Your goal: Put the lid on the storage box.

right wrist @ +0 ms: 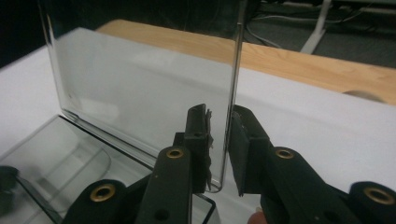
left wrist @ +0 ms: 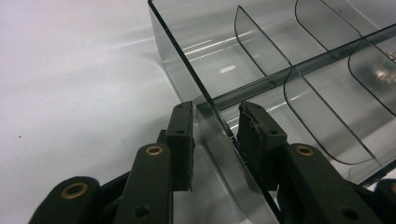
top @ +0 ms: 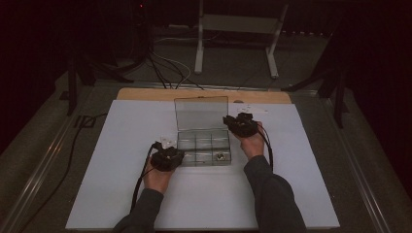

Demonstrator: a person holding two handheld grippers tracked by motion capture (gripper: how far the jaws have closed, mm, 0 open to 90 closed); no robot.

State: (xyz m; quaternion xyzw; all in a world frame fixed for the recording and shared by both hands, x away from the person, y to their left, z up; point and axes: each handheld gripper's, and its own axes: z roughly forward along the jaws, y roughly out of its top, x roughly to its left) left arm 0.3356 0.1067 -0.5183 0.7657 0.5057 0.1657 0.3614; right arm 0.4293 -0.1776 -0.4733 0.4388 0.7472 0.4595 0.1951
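A clear plastic compartment box [top: 204,145] lies on the white board [top: 121,194], and its lid [top: 201,112] stands upright at the back. A small metal part [top: 220,156] rests in the front right compartment and shows blurred as the metal part [left wrist: 385,72]. My left gripper [top: 179,156] straddles the box's left wall [left wrist: 187,60]; the left gripper [left wrist: 215,126] has a gap showing beside the wall. My right gripper [top: 229,121] straddles the lid's right edge [right wrist: 236,70]. In its own view the right gripper [right wrist: 219,135] has the left pad standing off the lid, so it is open.
The board lies on a wooden table whose edge [top: 204,93] shows behind the lid. Beyond the table stand a metal frame [top: 238,29] and cables [top: 165,68] on the floor. Both forearms come in from the bottom edge.
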